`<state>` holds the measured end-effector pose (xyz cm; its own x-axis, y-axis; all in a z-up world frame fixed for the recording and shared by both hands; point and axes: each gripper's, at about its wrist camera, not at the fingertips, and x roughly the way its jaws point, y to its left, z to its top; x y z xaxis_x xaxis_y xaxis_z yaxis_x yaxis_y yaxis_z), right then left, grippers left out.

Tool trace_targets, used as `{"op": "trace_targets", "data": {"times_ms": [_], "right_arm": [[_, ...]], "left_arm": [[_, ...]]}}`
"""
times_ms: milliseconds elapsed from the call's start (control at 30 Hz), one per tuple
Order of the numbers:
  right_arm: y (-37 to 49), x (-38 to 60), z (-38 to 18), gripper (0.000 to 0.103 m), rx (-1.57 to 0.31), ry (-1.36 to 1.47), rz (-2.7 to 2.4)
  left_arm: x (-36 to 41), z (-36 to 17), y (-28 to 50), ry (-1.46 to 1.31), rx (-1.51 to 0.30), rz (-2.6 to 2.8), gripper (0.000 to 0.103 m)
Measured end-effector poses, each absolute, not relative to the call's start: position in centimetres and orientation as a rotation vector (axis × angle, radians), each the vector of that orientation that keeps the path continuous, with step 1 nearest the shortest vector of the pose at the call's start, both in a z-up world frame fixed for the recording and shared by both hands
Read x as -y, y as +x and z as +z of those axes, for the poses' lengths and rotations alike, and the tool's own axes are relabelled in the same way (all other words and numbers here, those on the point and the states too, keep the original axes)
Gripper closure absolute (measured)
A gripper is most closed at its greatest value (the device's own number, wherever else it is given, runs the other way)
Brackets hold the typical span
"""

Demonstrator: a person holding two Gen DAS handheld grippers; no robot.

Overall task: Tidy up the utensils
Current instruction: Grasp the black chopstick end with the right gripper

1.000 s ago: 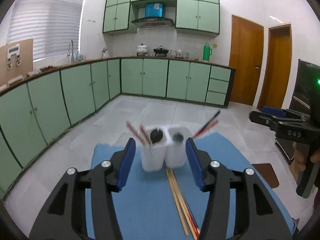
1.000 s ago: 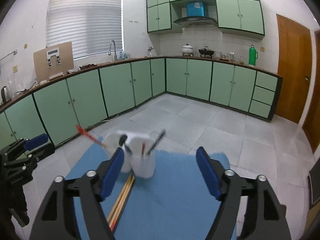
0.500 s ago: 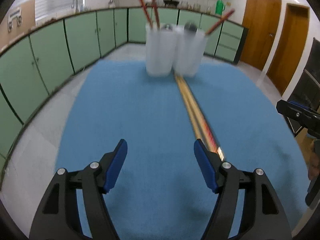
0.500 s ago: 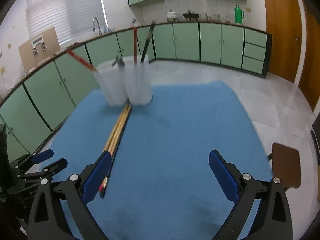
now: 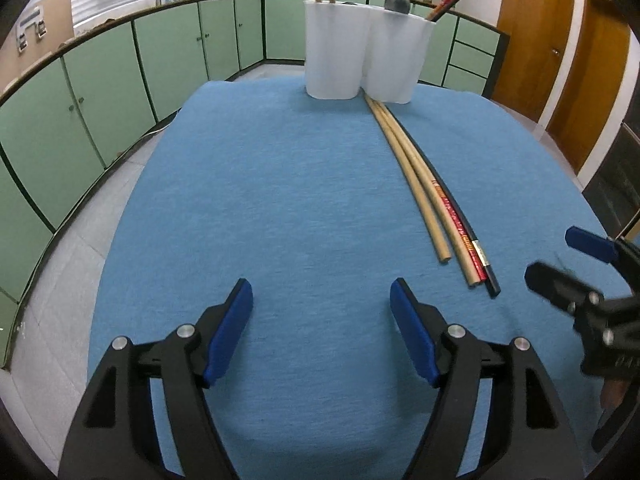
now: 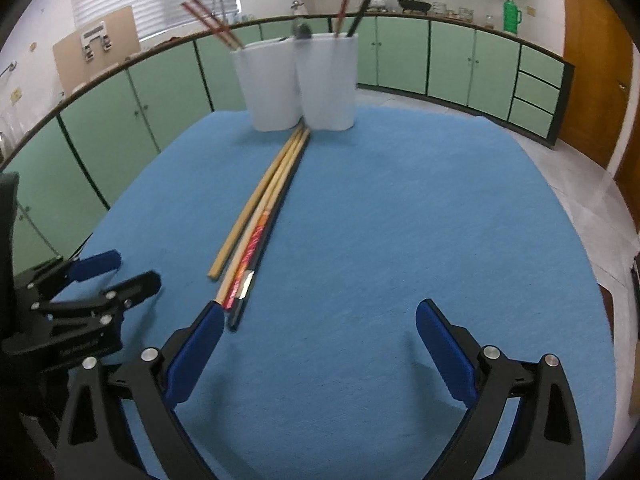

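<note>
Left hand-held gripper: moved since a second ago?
Yes. The left hand-held gripper dropped and tilted down: its jaws framed the white holder earlier, and now hang over bare blue cloth, the holder far ahead, jaws opening, nothing between.

The worktop (image 5: 280, 184) is covered in a matt blue cloth with a fine felt-like grain. The white holder (image 5: 366, 50) looks like smooth, matt plastic. Two of the loose chopsticks (image 5: 416, 178) are plain, unvarnished-looking pale wood; beside them lie a glossy red printed one and a shiny black lacquered one with a silvery band. Each gripper (image 5: 322, 330) has a matt black plastic frame, bright metal screw heads and smooth blue pads (image 6: 446, 354). The cupboard doors (image 6: 404, 58) are satin green.
</note>
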<state>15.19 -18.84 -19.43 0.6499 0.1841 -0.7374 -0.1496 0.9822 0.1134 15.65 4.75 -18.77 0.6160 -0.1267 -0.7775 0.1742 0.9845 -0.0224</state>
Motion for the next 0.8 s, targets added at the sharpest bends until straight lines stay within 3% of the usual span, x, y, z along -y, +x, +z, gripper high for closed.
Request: {"op": "trace_targets", "data": {"times_ms": [100,600,800], "right_arm": [[14.9,18.0,-19.6,0.009,-0.849,0.03,0.202],[15.7,16.5,-20.3,0.039,-0.884,-0.012,0.191],[15.6,17.9,-20.1,0.04,-0.877,-0.004,0.159]], "left_arm": [[-5.1,-18.7,15.6,0.06,-0.891,-0.163,0.031],[-5.4,-18.9,15.9,0.06,-0.905,-0.161,0.027],[-5.4,-18.9,16.0,0.058,-0.905,-0.164,0.026]]}}
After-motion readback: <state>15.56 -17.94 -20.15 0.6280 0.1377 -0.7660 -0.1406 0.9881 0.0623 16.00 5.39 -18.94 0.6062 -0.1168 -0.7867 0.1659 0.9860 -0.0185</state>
